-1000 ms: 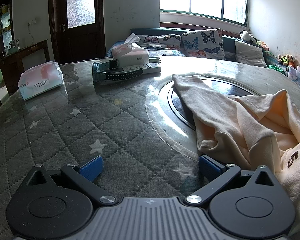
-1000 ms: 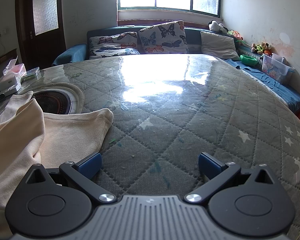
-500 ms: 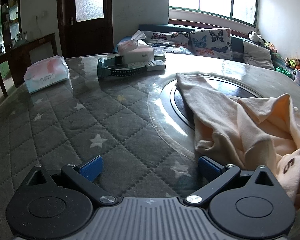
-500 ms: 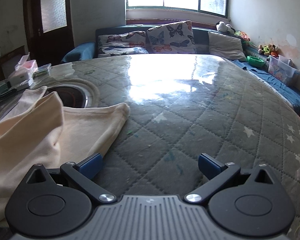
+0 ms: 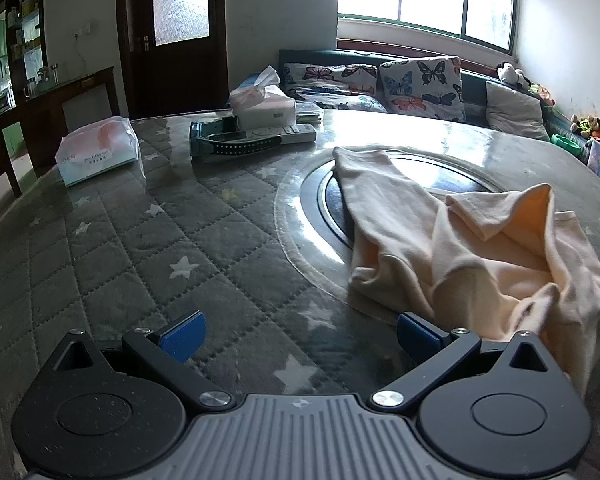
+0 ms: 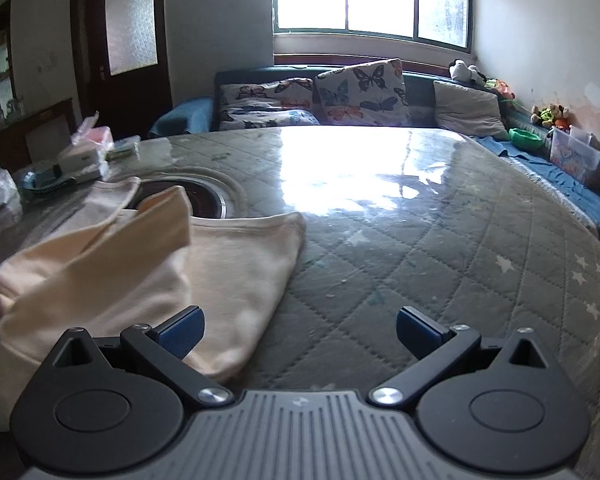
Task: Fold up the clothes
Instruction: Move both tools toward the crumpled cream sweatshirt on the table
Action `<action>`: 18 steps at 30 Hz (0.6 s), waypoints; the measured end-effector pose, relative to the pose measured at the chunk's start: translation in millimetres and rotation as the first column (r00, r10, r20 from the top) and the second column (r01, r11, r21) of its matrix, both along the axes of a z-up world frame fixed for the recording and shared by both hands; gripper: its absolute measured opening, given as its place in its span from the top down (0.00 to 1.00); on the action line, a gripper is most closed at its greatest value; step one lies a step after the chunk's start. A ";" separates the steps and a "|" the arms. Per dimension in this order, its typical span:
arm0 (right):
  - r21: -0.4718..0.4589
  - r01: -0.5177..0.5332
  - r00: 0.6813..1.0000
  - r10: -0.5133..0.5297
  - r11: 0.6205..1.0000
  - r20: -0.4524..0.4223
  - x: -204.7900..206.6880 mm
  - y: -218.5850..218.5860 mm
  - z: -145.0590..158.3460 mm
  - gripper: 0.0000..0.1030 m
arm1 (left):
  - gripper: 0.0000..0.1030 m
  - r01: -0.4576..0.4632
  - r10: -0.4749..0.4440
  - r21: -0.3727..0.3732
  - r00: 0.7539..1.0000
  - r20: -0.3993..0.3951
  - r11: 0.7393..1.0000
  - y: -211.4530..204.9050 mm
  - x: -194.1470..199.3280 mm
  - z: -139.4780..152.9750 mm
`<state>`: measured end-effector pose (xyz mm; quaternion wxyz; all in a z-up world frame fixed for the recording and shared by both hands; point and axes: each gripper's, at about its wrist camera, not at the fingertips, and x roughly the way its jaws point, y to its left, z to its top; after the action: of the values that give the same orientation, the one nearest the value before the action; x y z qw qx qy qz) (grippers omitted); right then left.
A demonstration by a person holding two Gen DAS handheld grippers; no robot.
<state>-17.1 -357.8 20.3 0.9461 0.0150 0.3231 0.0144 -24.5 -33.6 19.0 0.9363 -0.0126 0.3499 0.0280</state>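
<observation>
Beside right claw point(image 6: 298, 330), crumpled shirt point(image 6: 148, 264)

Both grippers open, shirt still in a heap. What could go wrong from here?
1. The cream shirt is bunched in overlapping layers; the left hand-held gripper, open beside its near edge, may pinch several layers and drag the heap.
2. Part of the shirt lies over the round recessed insert; pulled fabric might catch on its rim.
3. The right hand-held gripper has its left finger over the hem; closing here would likely grab mid-hem rather than a corner.
</observation>
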 end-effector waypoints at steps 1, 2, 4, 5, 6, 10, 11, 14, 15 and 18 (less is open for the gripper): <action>0.003 -0.007 1.000 0.007 1.000 0.000 -2.2 2.1 0.8 0.00 | 0.00 0.001 -0.001 -0.001 1.000 0.000 1.000 -1.0 -1.7 0.8; 0.003 -0.014 1.000 0.014 1.000 0.001 -4.3 4.5 1.5 0.00 | 0.00 0.002 -0.002 -0.003 1.000 0.000 1.000 -2.1 -3.4 1.6; -0.004 -0.027 1.000 0.027 1.000 0.003 -8.2 9.0 2.8 0.00 | 0.00 0.004 -0.004 -0.006 1.000 0.000 1.000 -4.2 -6.7 3.2; -0.012 -0.031 0.999 0.031 0.999 0.005 -9.7 11.1 3.2 0.00 | 0.00 0.006 -0.006 -0.007 1.000 0.000 1.000 -5.2 -8.4 4.0; -0.017 -0.038 0.999 0.038 0.999 0.008 -11.9 13.1 3.9 0.00 | 0.00 0.009 -0.009 -0.005 1.000 0.002 1.000 -6.6 -10.2 4.6; -0.023 -0.068 0.997 0.069 0.997 0.019 -20.3 19.4 7.1 0.00 | 0.00 0.020 -0.020 -0.003 1.000 0.011 1.000 -11.1 -16.2 7.7; -0.024 -0.074 0.997 0.074 0.997 0.022 -22.5 20.9 7.9 0.00 | 0.00 0.023 -0.023 -0.003 1.000 0.014 1.000 -12.0 -17.7 8.6; -0.024 -0.087 0.996 0.088 0.996 0.024 -26.3 24.9 9.1 0.00 | 0.00 0.030 -0.030 0.003 0.999 0.020 1.000 -15.2 -21.4 10.2; -0.023 -0.091 0.995 0.092 0.996 0.025 -27.7 26.2 9.4 0.00 | 0.00 0.032 -0.032 0.006 0.999 0.022 0.999 -15.9 -22.7 10.5; -0.022 -0.100 0.995 0.101 0.995 0.027 -31.9 29.4 10.1 0.00 | 0.00 0.035 -0.035 0.004 0.999 0.026 0.999 -17.3 -26.4 11.9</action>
<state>-49.0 -328.4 30.4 0.9487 -0.0112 0.3104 0.0590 -50.9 -50.9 31.0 0.9411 -0.0051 0.3380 0.0120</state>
